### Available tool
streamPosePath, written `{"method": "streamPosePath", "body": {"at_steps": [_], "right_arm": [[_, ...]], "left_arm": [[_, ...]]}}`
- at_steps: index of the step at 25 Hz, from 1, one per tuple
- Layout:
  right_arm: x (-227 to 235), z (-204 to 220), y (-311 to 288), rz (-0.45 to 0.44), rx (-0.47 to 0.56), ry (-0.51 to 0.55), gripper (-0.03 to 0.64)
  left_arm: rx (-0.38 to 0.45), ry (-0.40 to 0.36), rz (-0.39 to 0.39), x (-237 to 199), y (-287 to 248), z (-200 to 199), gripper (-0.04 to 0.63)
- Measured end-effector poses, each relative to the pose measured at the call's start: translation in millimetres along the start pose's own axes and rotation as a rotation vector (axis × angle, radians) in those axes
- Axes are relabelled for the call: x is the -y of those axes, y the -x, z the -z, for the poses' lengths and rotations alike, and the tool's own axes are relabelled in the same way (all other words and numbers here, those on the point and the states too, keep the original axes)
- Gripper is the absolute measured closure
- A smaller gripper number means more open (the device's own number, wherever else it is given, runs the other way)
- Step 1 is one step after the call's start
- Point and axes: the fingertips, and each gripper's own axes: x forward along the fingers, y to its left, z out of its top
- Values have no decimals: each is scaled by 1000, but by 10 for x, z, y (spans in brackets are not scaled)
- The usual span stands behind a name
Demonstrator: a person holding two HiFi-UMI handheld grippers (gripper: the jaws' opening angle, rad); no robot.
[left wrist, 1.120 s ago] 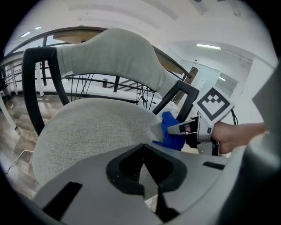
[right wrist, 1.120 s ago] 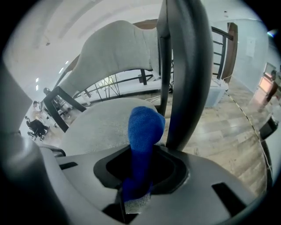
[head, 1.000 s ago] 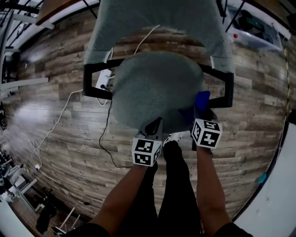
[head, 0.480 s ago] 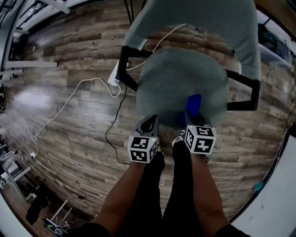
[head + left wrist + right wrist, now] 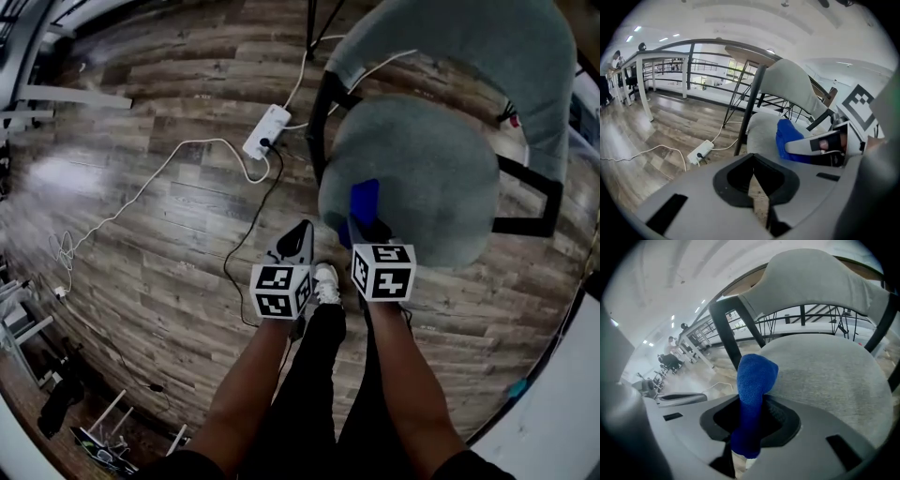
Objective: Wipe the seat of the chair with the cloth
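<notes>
The chief risk, as I judge it, is the cloth (image 5: 754, 380) dragging out of the grip. It is a narrow blue fold standing up past the tips of the right gripper (image 5: 367, 228), whose jaws are clamped on it, and the grey upholstered seat (image 5: 422, 178) looks rough enough to tug at it on a firm stroke. If the fold lies over or slides back, the hard jaw tips would rub the fabric instead of the cloth. The cloth also sits only over the seat's near left edge, so short strokes would leave the middle and far side, under the backrest (image 5: 469, 37), unwiped. Nothing steadies the chair – a hard push might shift it on the wooden floor (image 5: 141, 244).

Both forearms reach down and forward, side by side. The right gripper points across the seat's near left edge. The left gripper (image 5: 302, 232) hangs over the floor just off that same edge, jaws together with nothing between them, well short of the power strip (image 5: 265, 131) and its cable.
</notes>
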Motion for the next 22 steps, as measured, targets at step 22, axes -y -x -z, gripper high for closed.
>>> {"method": "streamPosePath", "body": {"at_steps": [22], "right_arm": [[-327, -7, -393, -15, 0, -23, 509]], "left_arm": [[-39, -13, 19, -293, 70, 168, 589]]}}
